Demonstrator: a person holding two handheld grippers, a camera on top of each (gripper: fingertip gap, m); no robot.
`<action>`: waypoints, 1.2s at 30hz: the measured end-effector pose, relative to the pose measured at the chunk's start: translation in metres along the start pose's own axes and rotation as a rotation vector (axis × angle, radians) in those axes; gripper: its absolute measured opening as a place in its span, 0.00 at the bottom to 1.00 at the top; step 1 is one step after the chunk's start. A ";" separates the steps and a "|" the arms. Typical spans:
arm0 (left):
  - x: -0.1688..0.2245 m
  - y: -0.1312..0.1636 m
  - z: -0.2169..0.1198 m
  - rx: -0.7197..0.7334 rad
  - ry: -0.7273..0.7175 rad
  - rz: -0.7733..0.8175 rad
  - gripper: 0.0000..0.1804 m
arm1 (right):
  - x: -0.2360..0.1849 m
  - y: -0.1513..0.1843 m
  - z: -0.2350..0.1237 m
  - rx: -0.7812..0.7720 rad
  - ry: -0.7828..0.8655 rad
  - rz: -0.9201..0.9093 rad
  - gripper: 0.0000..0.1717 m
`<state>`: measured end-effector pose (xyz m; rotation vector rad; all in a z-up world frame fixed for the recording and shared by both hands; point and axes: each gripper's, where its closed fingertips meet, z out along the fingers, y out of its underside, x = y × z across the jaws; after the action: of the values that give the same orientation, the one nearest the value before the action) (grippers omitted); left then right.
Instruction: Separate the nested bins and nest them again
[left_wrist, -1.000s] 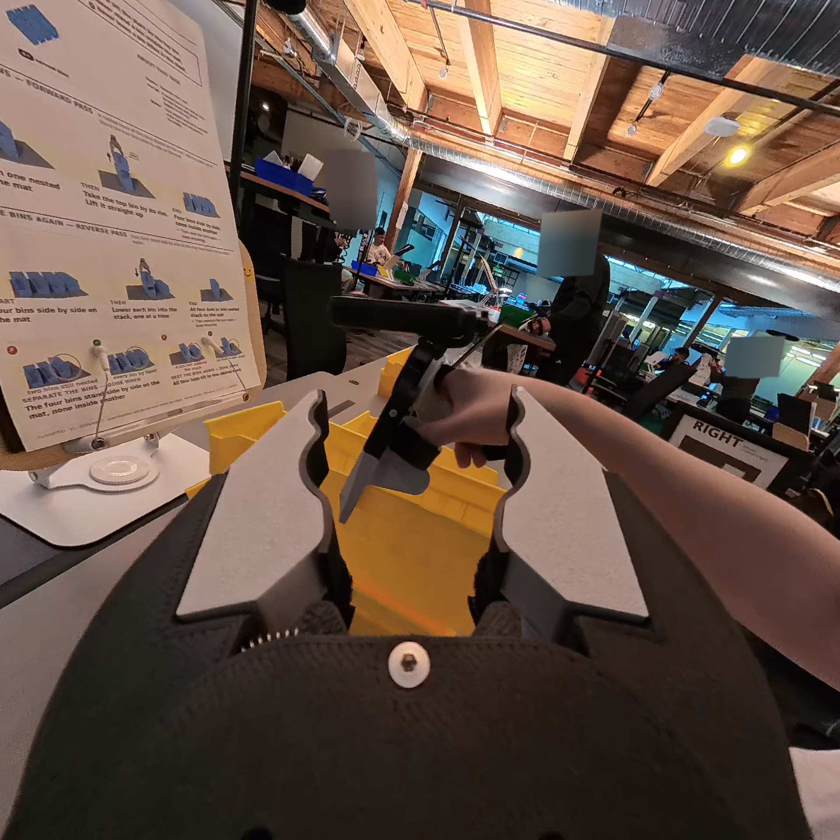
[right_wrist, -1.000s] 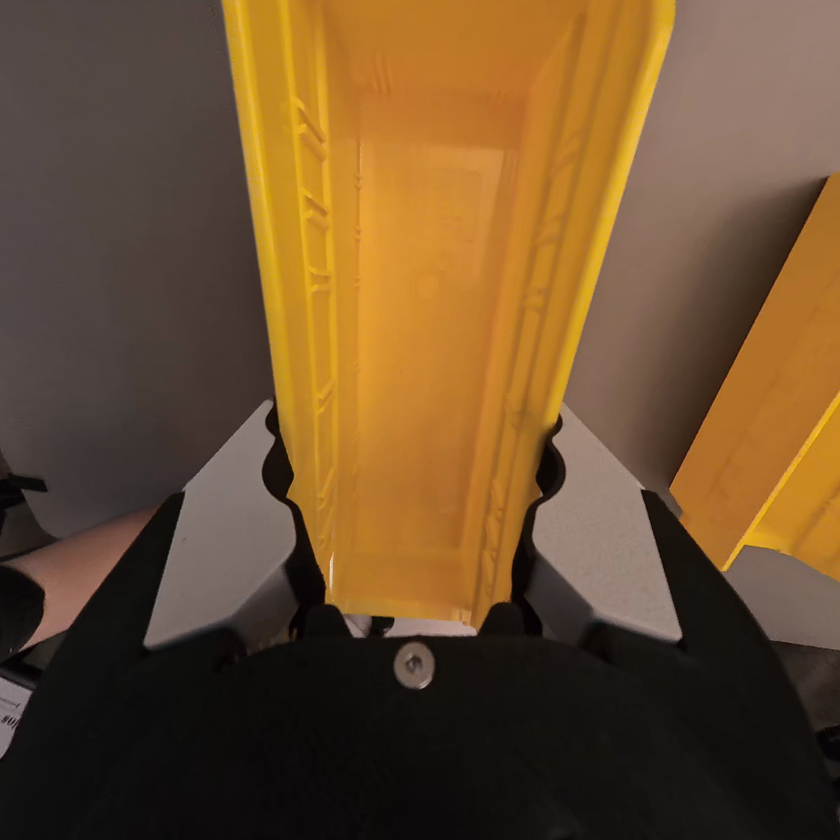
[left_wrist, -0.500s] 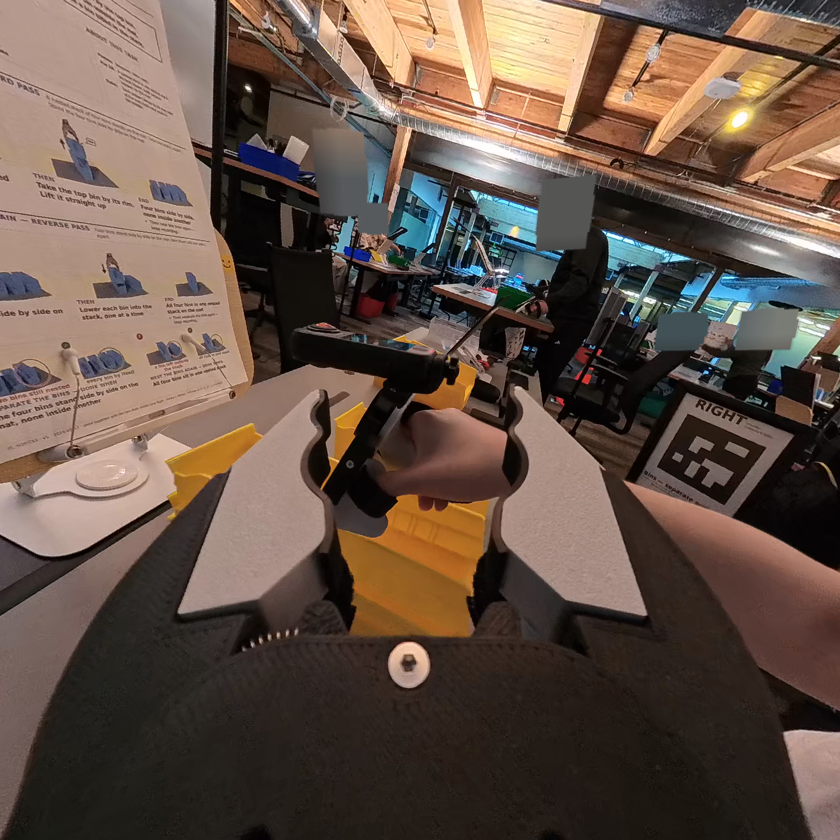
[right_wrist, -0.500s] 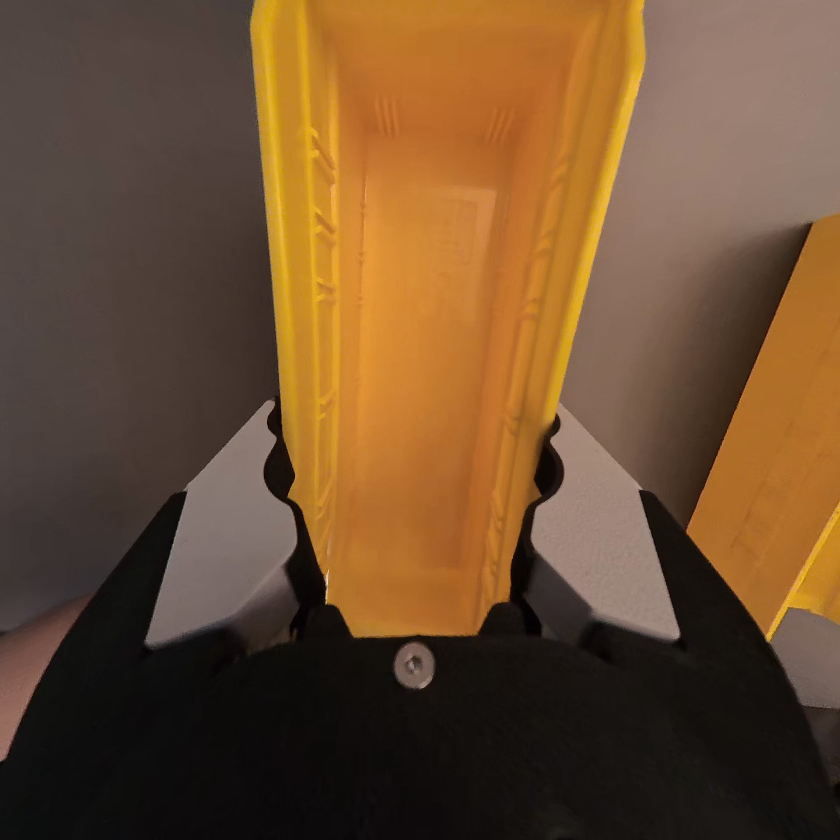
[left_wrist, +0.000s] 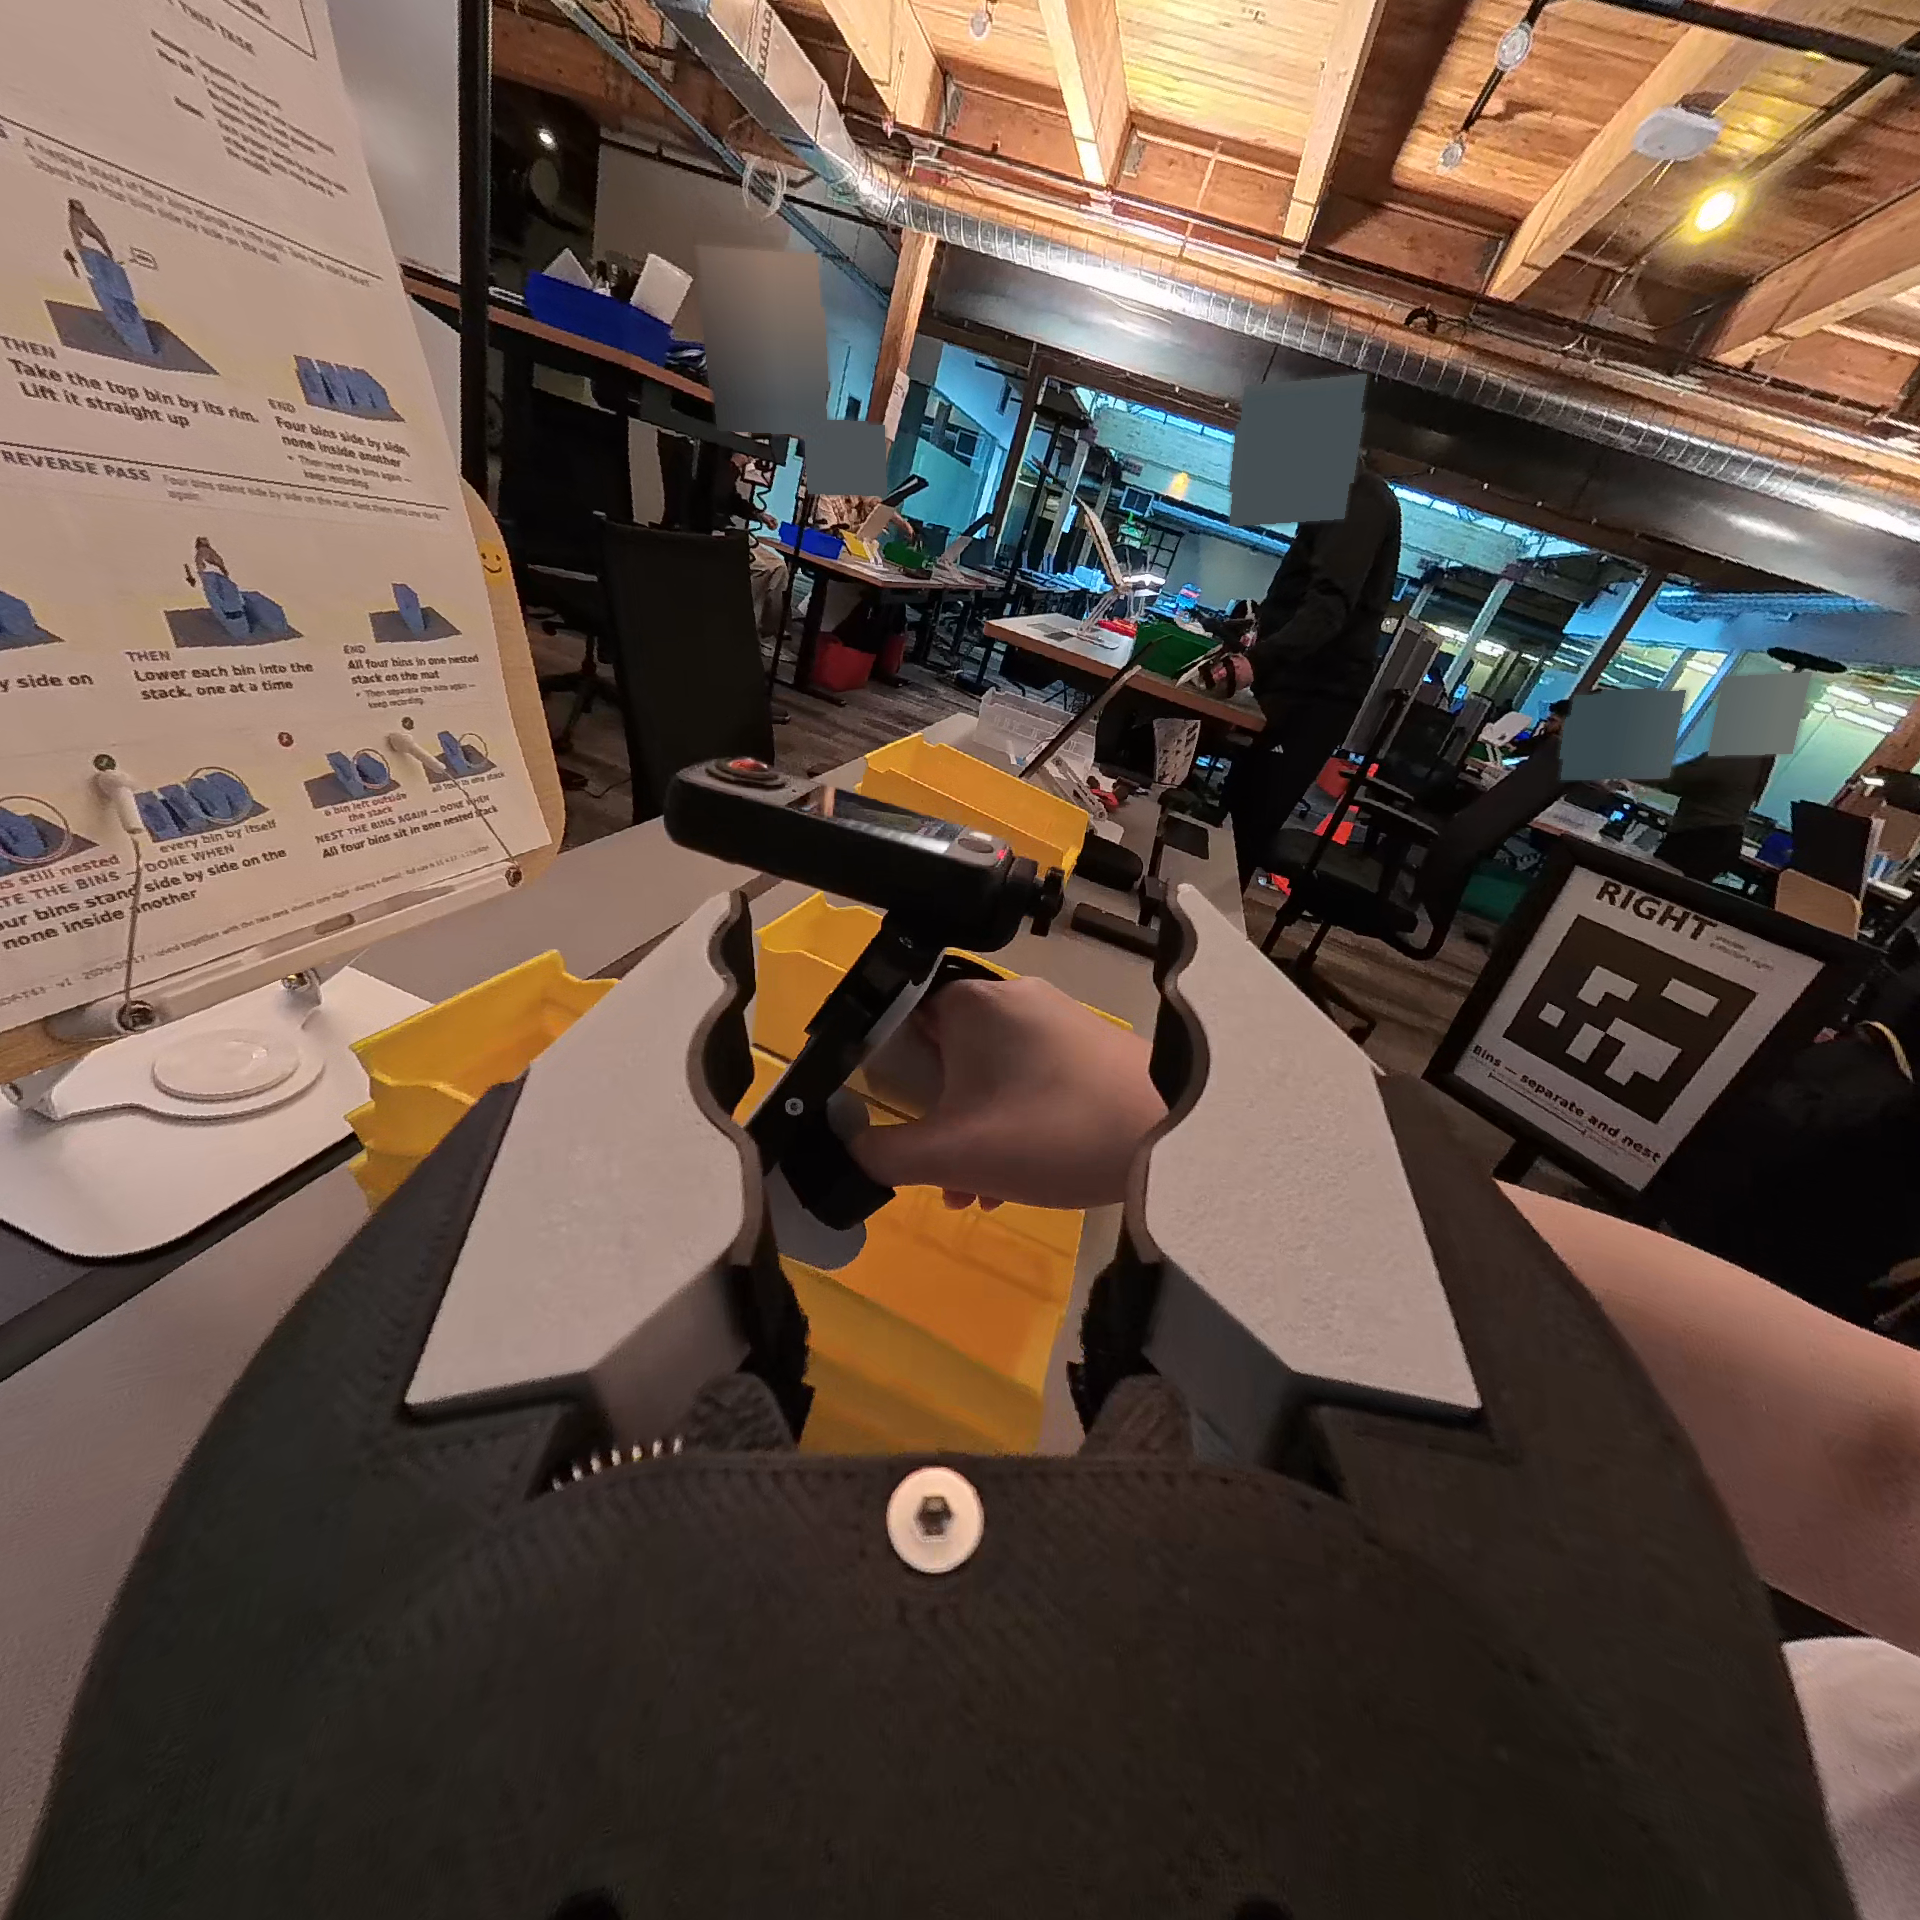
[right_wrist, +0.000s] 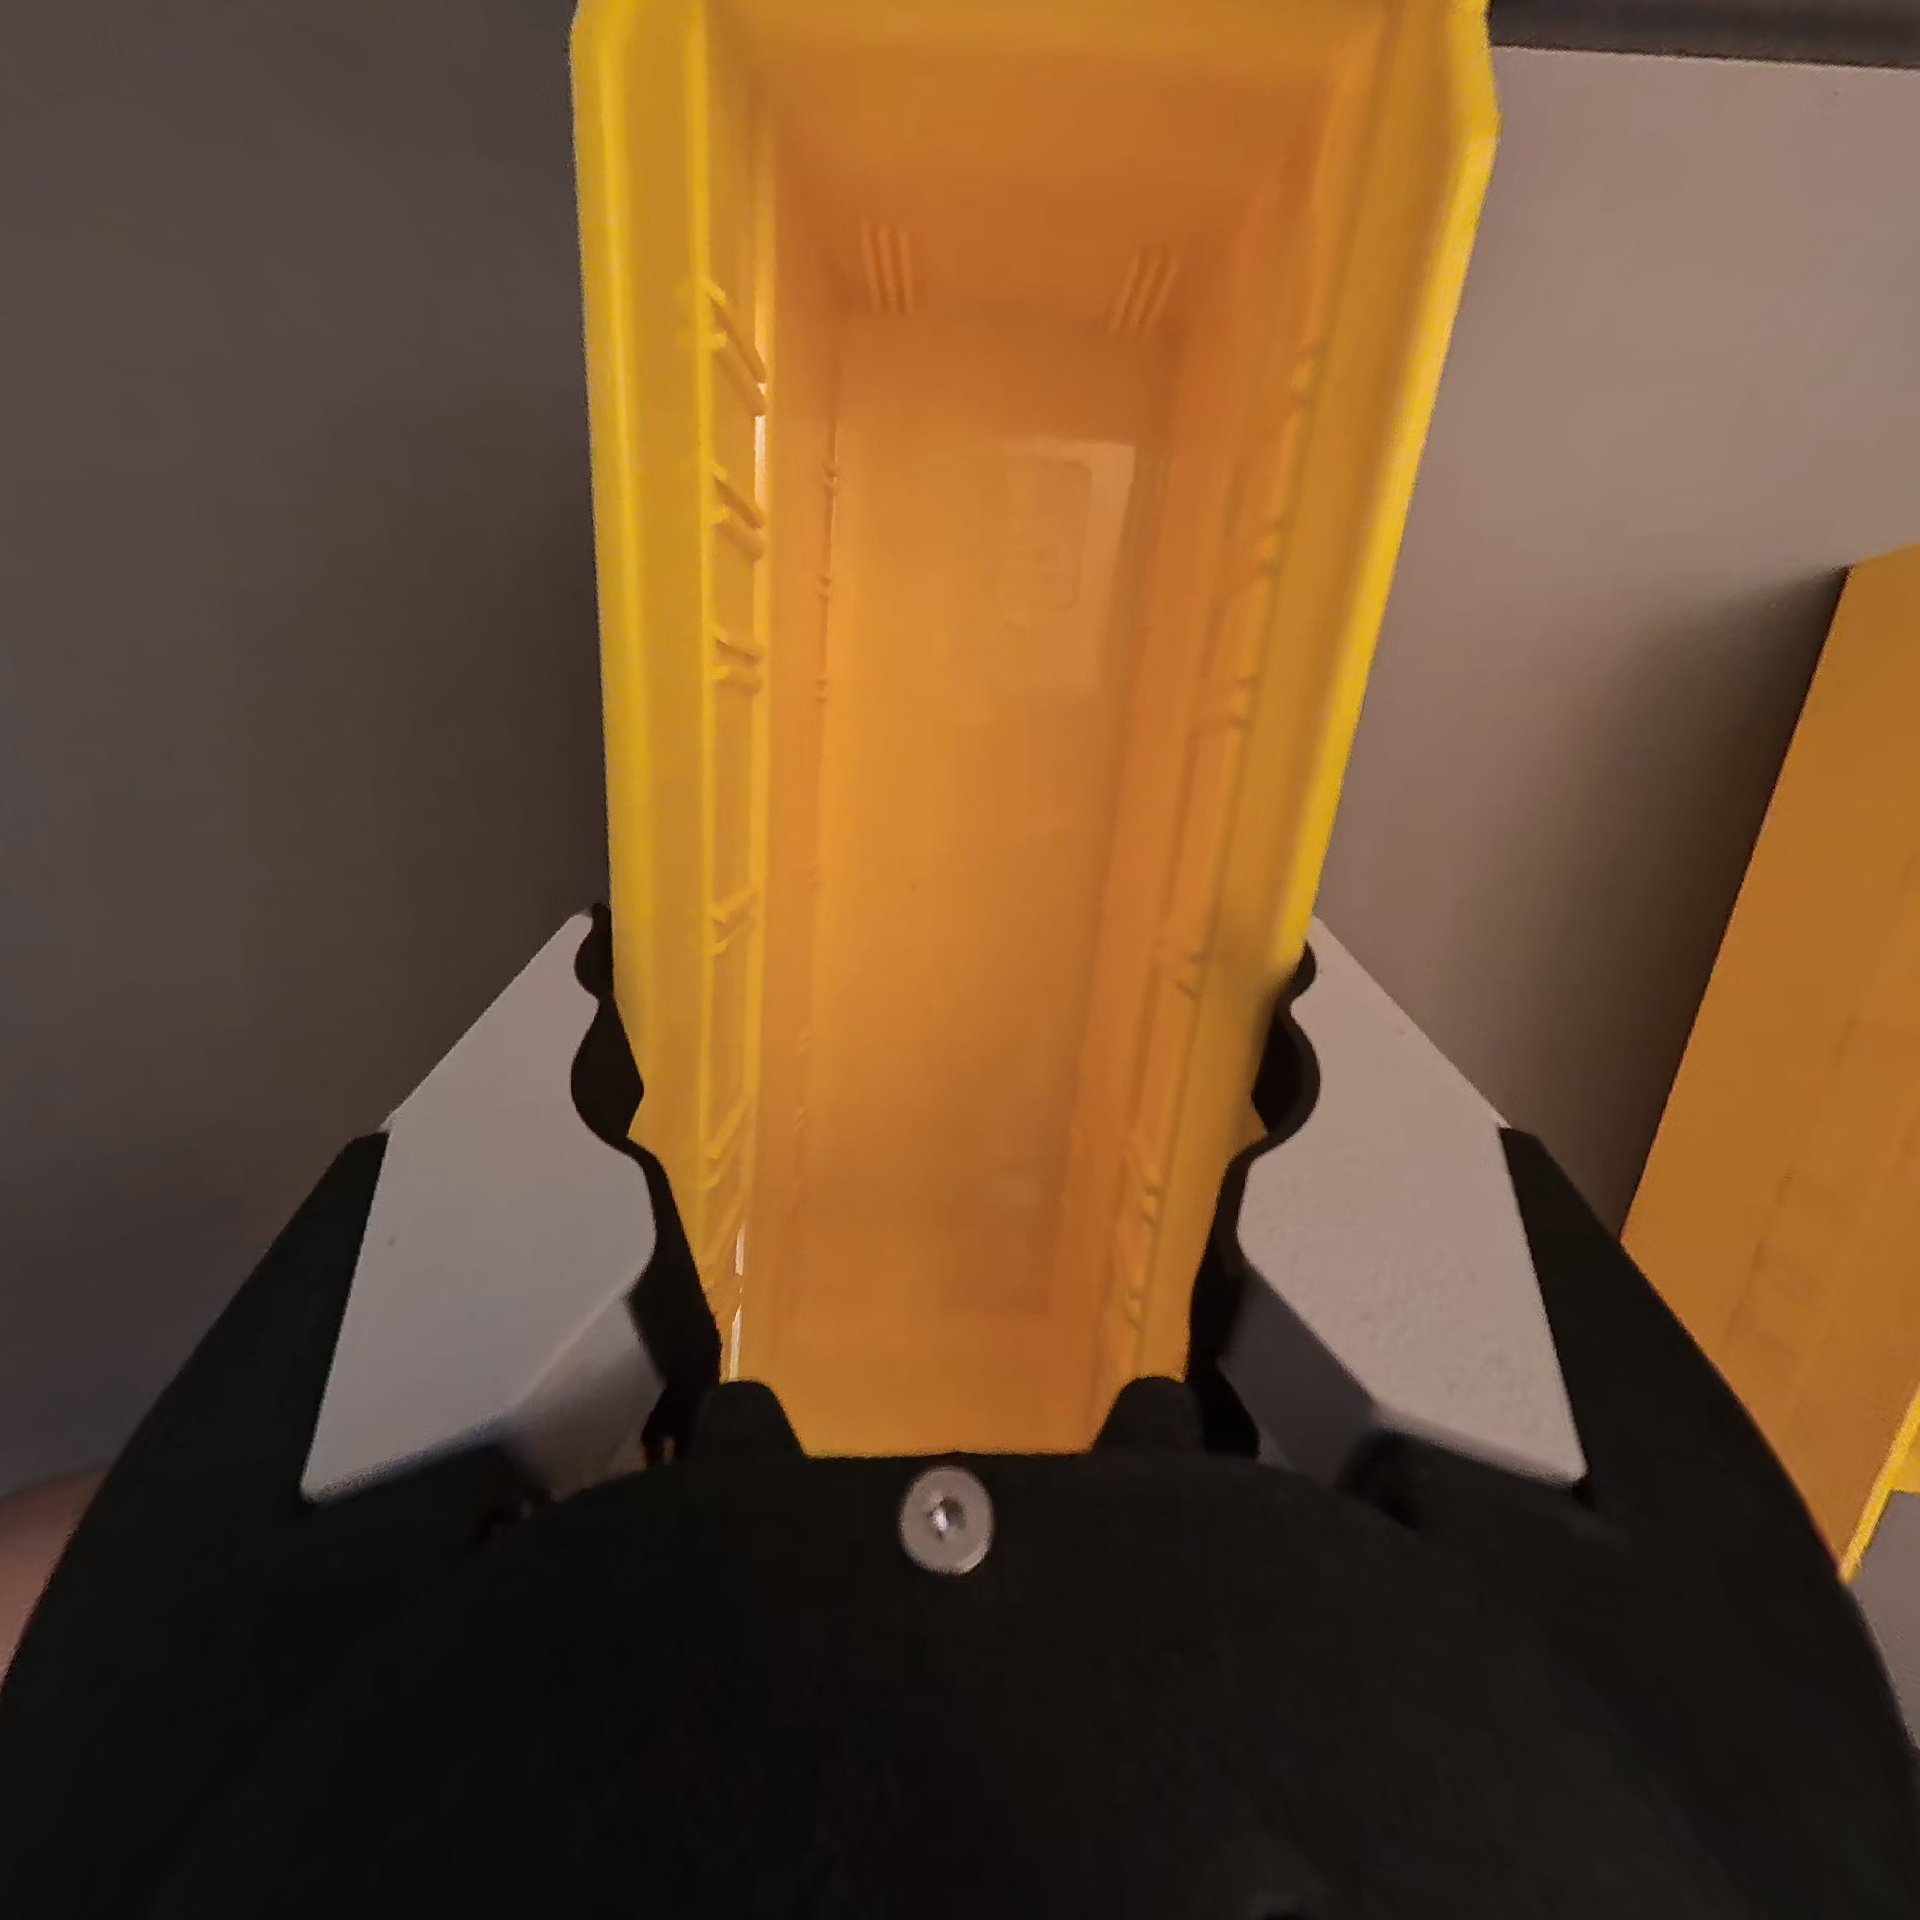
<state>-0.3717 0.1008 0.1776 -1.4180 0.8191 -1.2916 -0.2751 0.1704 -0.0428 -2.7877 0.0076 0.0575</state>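
Observation:
My right gripper (right_wrist: 945, 997) looks down into a long yellow bin (right_wrist: 977, 727). Its two pads (right_wrist: 608, 1049) lie against the bin's outer side walls near the close end, and I see no gap. In the left wrist view that bin (left_wrist: 935, 1330) sits low over the grey table (left_wrist: 260, 1351), under the hand (left_wrist: 1018, 1101) that holds the right gripper. The right gripper's fingers are hidden there. My left gripper (left_wrist: 951, 987) is open and empty, held just in front of that bin. Other yellow bins stand at the left (left_wrist: 468, 1049), behind (left_wrist: 810, 956) and farther back (left_wrist: 966, 800).
An instruction sheet on a white stand (left_wrist: 208, 520) is at the table's left. A framed marker sign (left_wrist: 1621, 1029) stands at the right. Another yellow bin (right_wrist: 1787, 935) lies right of the held one. Chairs, desks and people are beyond the table.
The right gripper's fingers have spread a little wider around the bin, which now looks nearer. In the left wrist view the hand and right gripper have come lower and closer.

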 end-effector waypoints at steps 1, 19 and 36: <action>0.000 0.000 0.000 -0.001 0.000 -0.001 0.43 | -0.001 0.001 0.001 -0.006 0.000 -0.009 0.72; -0.010 -0.002 -0.007 0.007 -0.010 -0.029 0.43 | 0.213 0.002 -0.089 0.172 0.126 -0.165 0.88; -0.029 0.009 0.004 -0.040 -0.041 -0.064 0.43 | 0.289 0.083 0.035 -0.229 0.080 0.089 0.88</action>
<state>-0.3727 0.1267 0.1603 -1.5082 0.7819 -1.2969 0.0108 0.1050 -0.1157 -3.0152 0.1548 -0.0333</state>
